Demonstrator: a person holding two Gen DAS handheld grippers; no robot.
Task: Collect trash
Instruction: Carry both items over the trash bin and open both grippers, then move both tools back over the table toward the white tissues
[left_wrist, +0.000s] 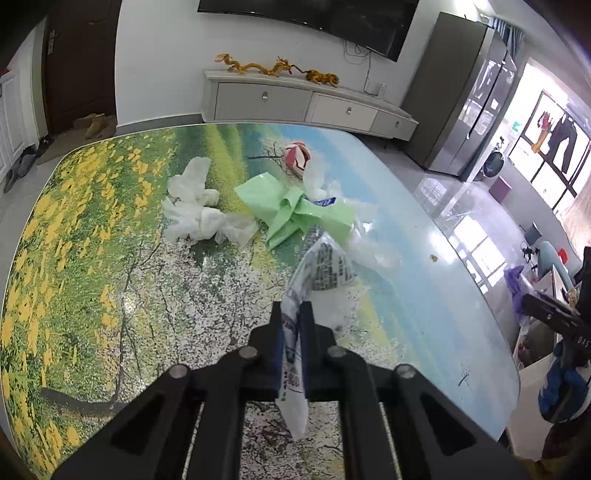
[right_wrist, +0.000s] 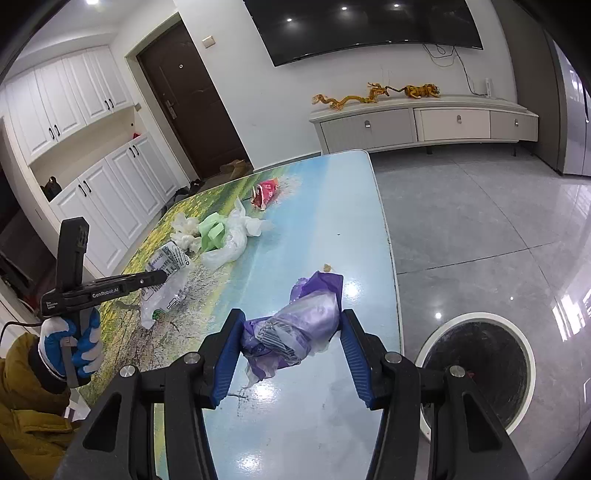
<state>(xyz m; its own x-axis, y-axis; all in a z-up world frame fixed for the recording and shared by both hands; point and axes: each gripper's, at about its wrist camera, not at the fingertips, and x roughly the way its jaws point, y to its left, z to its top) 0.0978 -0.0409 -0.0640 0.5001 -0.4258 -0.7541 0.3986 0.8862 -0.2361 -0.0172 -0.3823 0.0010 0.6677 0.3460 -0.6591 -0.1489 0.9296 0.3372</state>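
Observation:
My left gripper (left_wrist: 291, 314) is shut on a clear printed plastic wrapper (left_wrist: 325, 269), which hangs above the table; the same left gripper (right_wrist: 162, 275) and wrapper (right_wrist: 166, 280) show in the right wrist view. My right gripper (right_wrist: 291, 332) is shut on a crumpled purple plastic bag (right_wrist: 299, 325), held over the table's right part. More trash lies further along the table: a green plastic bag (left_wrist: 291, 210), white crumpled gloves (left_wrist: 199, 206), a red and white wrapper (left_wrist: 297, 155) and clear plastic (right_wrist: 229, 243).
The table (left_wrist: 110, 258) bears a picture of a flower meadow. A round bin (right_wrist: 480, 365) with a black liner stands on the floor beside the table's right edge. A small crumb (right_wrist: 327, 266) lies on the table. A person's gloved hand (right_wrist: 70, 343) holds the left gripper.

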